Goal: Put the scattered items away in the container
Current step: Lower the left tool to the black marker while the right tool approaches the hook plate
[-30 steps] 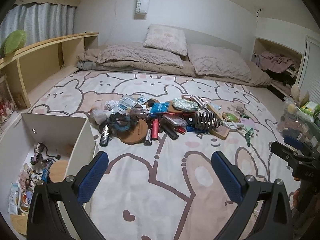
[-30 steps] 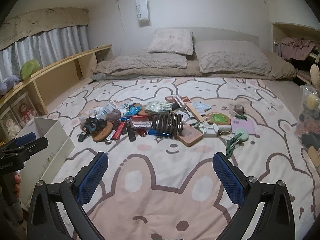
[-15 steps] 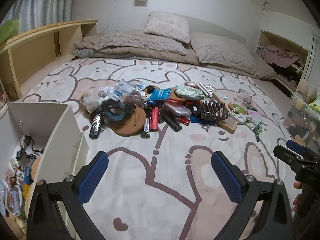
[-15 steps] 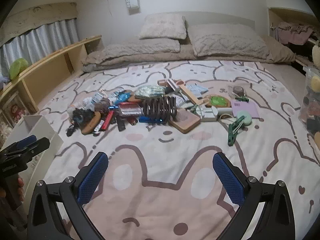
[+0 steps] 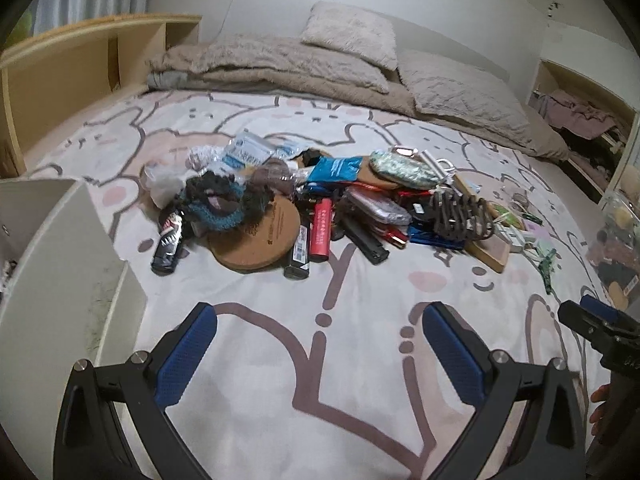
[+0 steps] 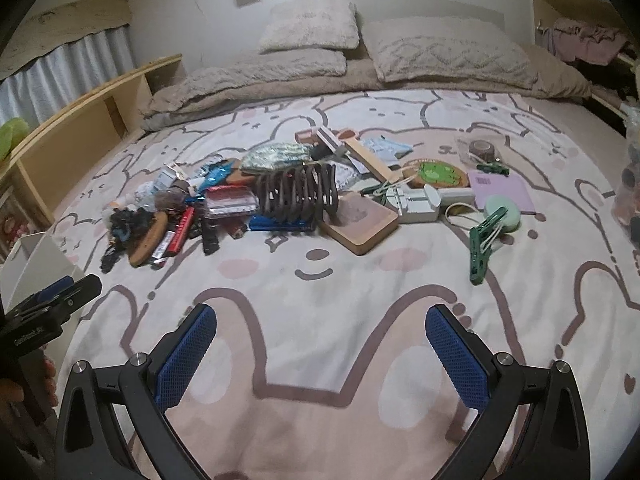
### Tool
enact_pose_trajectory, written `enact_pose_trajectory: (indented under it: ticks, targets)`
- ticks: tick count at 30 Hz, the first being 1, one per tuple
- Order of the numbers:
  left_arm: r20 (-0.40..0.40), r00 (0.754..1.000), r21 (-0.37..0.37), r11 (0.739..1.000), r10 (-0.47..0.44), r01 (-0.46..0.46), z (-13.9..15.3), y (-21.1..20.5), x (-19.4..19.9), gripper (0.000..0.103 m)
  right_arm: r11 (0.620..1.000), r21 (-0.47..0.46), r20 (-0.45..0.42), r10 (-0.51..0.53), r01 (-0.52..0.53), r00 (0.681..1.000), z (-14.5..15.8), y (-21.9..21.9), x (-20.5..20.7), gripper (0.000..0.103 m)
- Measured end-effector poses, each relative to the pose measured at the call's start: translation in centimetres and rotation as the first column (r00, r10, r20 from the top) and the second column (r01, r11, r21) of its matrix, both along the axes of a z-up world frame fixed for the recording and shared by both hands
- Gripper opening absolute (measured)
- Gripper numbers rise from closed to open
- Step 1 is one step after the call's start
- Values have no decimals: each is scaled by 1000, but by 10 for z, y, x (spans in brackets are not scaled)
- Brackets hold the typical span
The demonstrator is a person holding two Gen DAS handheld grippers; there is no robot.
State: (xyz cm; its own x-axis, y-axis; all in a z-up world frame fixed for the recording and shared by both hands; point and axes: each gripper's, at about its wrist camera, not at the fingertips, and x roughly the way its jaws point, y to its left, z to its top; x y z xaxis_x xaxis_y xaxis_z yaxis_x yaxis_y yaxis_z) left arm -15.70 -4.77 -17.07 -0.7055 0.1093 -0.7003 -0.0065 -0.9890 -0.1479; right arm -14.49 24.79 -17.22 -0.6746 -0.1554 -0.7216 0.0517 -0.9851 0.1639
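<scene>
A heap of small items lies across the rabbit-print bedspread: a round cork coaster (image 5: 256, 236), a dark knitted scrunchie (image 5: 218, 200), a red tube (image 5: 321, 232), a brown coil hair clip (image 5: 458, 216) (image 6: 298, 196), a wooden block (image 6: 360, 226) and a green clip (image 6: 482, 246). The white container (image 5: 60, 264) (image 6: 32, 260) stands at the left. My left gripper (image 5: 320, 350) hovers open over bare bedspread, short of the heap. My right gripper (image 6: 320, 354) is open too, nearer than the wooden block. Both are empty.
Pillows and a folded beige blanket (image 6: 320, 60) lie at the head of the bed. A wooden shelf (image 5: 80, 68) runs along the left. A clear organiser with small things (image 5: 620, 236) stands at the right edge. A person's hand (image 6: 24, 384) holds the left gripper.
Both grippers have moved forward and lower toward the heap, which now looks larger. The container's inside has slid out of the left view. Both stay open.
</scene>
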Motion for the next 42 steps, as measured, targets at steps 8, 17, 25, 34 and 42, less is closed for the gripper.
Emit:
enact_pose_trajectory:
  ticks: [8,17,25,34,42]
  targets:
    - [55,998,62,998,-21,18,-23,-6,-36,95,1000,6,66,-6,6,998,-22,3,-36,103]
    - [99,994,50,998,-48,43,-43,-1,-70,75,999,-49,92,-17,21,996,-41,15,-67,103]
    - [131,990,35,999,-44,40,-63,7,-87,73,997,-78,122,-8,17,992,-52,22,-93,103]
    - [139,989,35,998,-50,45,-68,2,-104,64,994,-99,149,52,-37,987,-66,30,-127,103]
    - [138,989,106,994,-52,37,-74,-10,-109,63,994,-77,135,89,-79,987,-78,37,-156,103]
